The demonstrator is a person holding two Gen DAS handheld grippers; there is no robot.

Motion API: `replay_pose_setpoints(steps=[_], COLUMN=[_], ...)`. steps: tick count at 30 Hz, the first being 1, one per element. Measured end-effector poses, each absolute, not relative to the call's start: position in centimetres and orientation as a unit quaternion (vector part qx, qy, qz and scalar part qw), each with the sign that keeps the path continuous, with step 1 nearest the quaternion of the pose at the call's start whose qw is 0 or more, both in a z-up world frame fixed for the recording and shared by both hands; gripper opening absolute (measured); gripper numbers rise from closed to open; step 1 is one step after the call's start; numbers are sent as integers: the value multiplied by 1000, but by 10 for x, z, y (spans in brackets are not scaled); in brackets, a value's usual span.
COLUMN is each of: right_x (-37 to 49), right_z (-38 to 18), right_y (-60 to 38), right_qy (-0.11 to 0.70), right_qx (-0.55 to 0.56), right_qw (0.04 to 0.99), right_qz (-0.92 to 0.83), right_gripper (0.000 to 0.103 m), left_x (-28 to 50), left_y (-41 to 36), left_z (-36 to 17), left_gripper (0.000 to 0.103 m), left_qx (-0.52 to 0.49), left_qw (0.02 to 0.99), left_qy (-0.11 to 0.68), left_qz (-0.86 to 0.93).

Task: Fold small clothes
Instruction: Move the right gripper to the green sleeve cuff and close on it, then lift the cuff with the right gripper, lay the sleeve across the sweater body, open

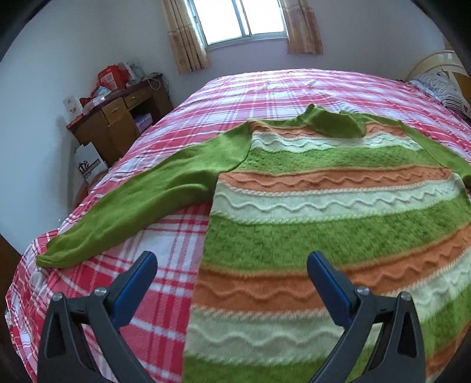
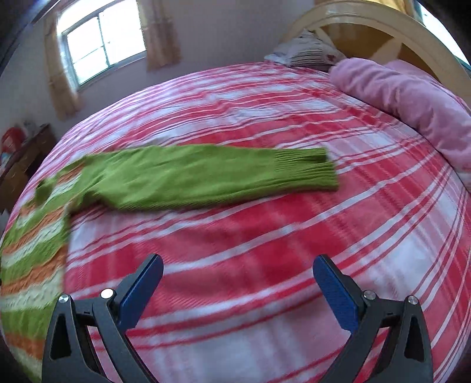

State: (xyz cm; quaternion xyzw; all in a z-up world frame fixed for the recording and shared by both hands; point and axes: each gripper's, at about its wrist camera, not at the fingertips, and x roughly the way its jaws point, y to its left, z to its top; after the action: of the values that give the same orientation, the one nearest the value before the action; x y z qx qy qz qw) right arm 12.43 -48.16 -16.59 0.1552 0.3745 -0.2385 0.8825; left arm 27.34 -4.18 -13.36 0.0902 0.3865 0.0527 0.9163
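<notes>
A knit sweater [image 1: 323,206] with green, orange and white stripes lies flat on the bed, collar toward the far side. Its green left sleeve [image 1: 132,206] stretches out to the bed's left edge. My left gripper [image 1: 232,265] is open and empty above the sweater's lower left edge. In the right wrist view the sweater's body [image 2: 32,235] is at the left and its other green sleeve [image 2: 220,176] lies stretched out to the right, cuff ribbed. My right gripper [image 2: 238,271] is open and empty over bare bedsheet in front of that sleeve.
The bed has a red and white plaid sheet [image 2: 265,235]. A rolled pink blanket [image 2: 412,100] and a pillow [image 2: 306,50] lie by the wooden headboard [image 2: 382,32]. A brown desk [image 1: 120,117] with clutter stands left of the bed under a window [image 1: 238,20].
</notes>
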Motion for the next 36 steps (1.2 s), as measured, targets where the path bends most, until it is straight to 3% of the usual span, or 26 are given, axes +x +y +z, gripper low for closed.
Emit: replay_pose_setpoints(steps=[6, 16, 19, 25, 36], right_x=[129, 166, 180, 185, 196], right_z=[-165, -164, -166, -163, -98], right_y=[-541, -603, -605, -595, -569], right_qy=[365, 371, 381, 390, 357], right_qx=[195, 205, 191, 178, 170], right_qw=[866, 850, 851, 859, 884], right_qz=[-281, -314, -308, -280, -247], right_gripper=[96, 73, 59, 13, 8], left_x=[293, 312, 315, 321, 314], left_y=[-43, -33, -31, -24, 1], left_z=[-139, -153, -154, -156, -146], left_gripper=[103, 103, 103, 103, 103], left_qx=[79, 56, 53, 36, 10], left_qw=[914, 905, 906, 904, 914], left_qy=[392, 414, 414, 419, 400], left_qz=[61, 75, 73, 72, 72])
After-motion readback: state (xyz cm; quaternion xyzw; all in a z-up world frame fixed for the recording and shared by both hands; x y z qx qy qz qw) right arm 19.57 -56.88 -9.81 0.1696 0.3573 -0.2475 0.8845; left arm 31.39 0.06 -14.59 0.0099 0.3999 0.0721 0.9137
